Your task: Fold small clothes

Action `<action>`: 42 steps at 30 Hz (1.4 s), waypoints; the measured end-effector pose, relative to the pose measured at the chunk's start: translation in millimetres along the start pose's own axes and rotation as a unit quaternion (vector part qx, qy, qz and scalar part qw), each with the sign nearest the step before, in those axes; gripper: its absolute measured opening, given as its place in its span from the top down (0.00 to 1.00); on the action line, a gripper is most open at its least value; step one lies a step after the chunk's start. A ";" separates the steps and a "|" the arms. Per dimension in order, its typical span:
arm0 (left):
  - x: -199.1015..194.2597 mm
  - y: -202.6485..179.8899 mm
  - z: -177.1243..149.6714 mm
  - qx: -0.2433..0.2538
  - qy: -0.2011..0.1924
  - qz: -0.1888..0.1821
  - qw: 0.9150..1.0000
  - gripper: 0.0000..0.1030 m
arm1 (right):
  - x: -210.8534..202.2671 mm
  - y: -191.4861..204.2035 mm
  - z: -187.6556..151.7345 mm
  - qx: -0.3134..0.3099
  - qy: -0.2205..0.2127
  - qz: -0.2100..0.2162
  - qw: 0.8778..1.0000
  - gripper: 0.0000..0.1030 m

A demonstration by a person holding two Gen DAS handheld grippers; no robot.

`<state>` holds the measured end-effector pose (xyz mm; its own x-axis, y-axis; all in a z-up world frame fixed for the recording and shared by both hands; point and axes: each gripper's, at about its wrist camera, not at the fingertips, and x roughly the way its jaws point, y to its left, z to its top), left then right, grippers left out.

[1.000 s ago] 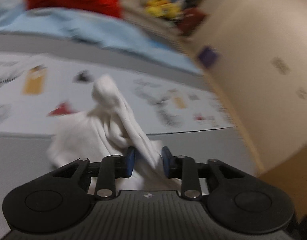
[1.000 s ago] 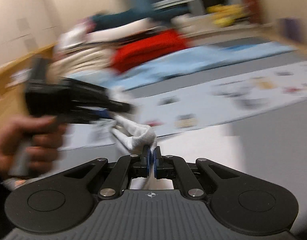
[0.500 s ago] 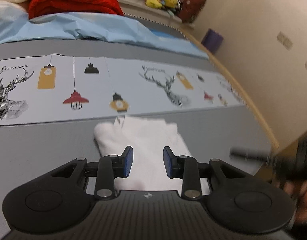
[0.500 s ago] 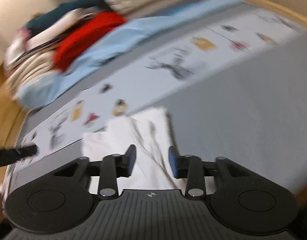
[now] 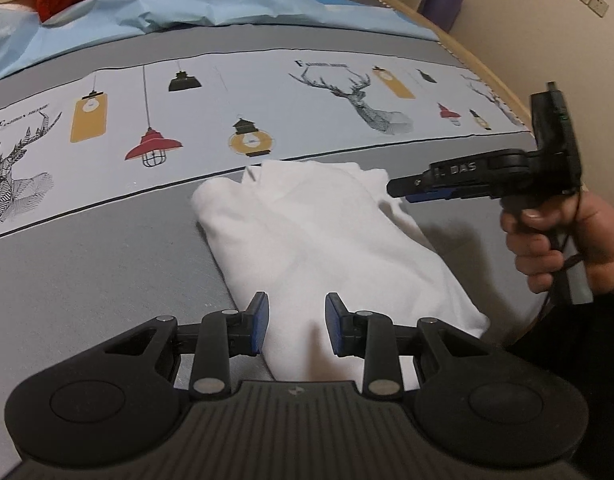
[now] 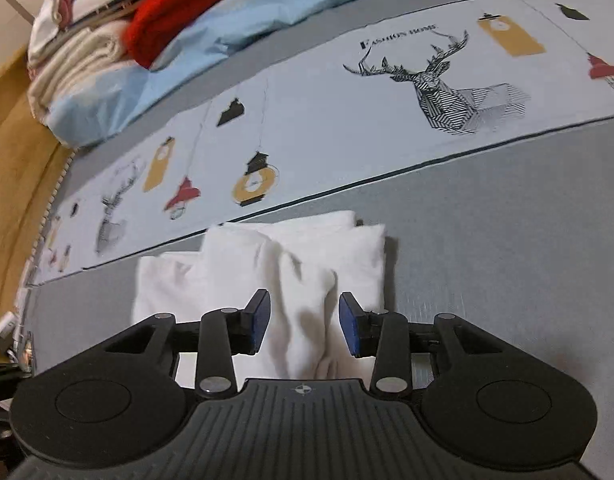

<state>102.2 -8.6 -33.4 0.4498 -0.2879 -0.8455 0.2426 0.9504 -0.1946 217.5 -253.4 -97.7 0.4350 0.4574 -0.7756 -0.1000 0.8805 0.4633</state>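
Observation:
A small white garment (image 5: 319,236) lies folded on the grey bedspread (image 5: 99,264). It also shows in the right wrist view (image 6: 267,264), with a rumpled fold down its middle. My left gripper (image 5: 295,328) is open and empty, its jaws just above the garment's near end. My right gripper (image 6: 305,328) is open and empty over the garment's near edge. In the left wrist view the right gripper (image 5: 407,192) is seen side-on at the garment's right side, held by a hand (image 5: 563,236).
A printed band with deer and lamps (image 5: 235,108) runs across the bed behind the garment. A light blue sheet (image 5: 179,4), a red folded item (image 6: 179,12) and cream towels (image 6: 75,64) are piled at the back. A wooden bed edge (image 6: 15,160) is on the left.
A second ago both grippers held the white garment up, the right shut on it. Now it lies flat and folded on the bed, and both grippers are open and drawn back.

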 end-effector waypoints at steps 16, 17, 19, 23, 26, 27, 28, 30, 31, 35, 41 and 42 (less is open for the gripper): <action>18.5 -9.8 8.3 0.019 0.018 0.002 1.000 0.67 | -4.5 -4.0 8.1 -0.012 -0.051 -0.081 0.995 0.94; 21.2 -12.2 7.9 0.024 0.021 0.002 0.999 0.67 | -10.2 -3.6 6.8 -0.018 -0.066 -0.099 0.993 0.91; 25.0 -17.4 8.2 0.032 0.026 -0.005 0.999 0.67 | -33.6 0.1 5.2 -0.025 -0.105 -0.078 0.991 0.91; 34.0 -27.5 6.0 0.061 0.040 -0.014 0.997 0.67 | -59.4 16.8 -15.4 -0.094 -0.083 0.071 0.990 0.91; 47.0 -32.8 1.0 0.077 0.059 -0.021 0.995 0.67 | -49.7 39.6 -48.9 -0.205 -0.006 0.114 0.972 0.91; 55.7 -35.5 -1.7 0.086 0.075 -0.016 0.993 0.67 | -40.0 43.8 -61.8 -0.243 0.023 0.089 0.966 0.92; 65.2 -38.5 -6.3 0.102 0.090 -0.007 0.991 0.67 | -24.9 41.9 -72.9 -0.263 0.064 0.048 0.961 0.98; 80.4 -44.4 -17.3 0.140 0.119 0.014 0.983 0.67 | -7.0 28.5 -85.0 -0.265 0.114 0.011 0.957 1.00; 82.9 -48.3 -21.7 0.163 0.120 0.024 0.979 0.67 | -9.9 25.8 -83.8 -0.254 0.110 0.023 0.961 1.00; 67.6 -43.5 -18.6 0.141 0.108 0.001 0.984 0.68 | -35.4 24.9 -79.3 -0.234 0.069 0.041 0.969 0.94; 88.5 -56.2 -49.3 0.224 0.185 -0.007 0.957 0.69 | -11.5 23.1 -105.4 -0.307 0.174 0.021 0.936 1.00; 92.9 -56.8 -54.0 0.238 0.194 0.004 0.952 0.69 | -6.5 20.0 -111.6 -0.324 0.190 0.006 0.927 1.00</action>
<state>83.7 -83.0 -127.8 0.1236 -0.1275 -0.9841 0.6435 0.7653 -0.0184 112.7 -224.9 -131.3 0.0959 0.3696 -0.9242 -0.6721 0.7090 0.2137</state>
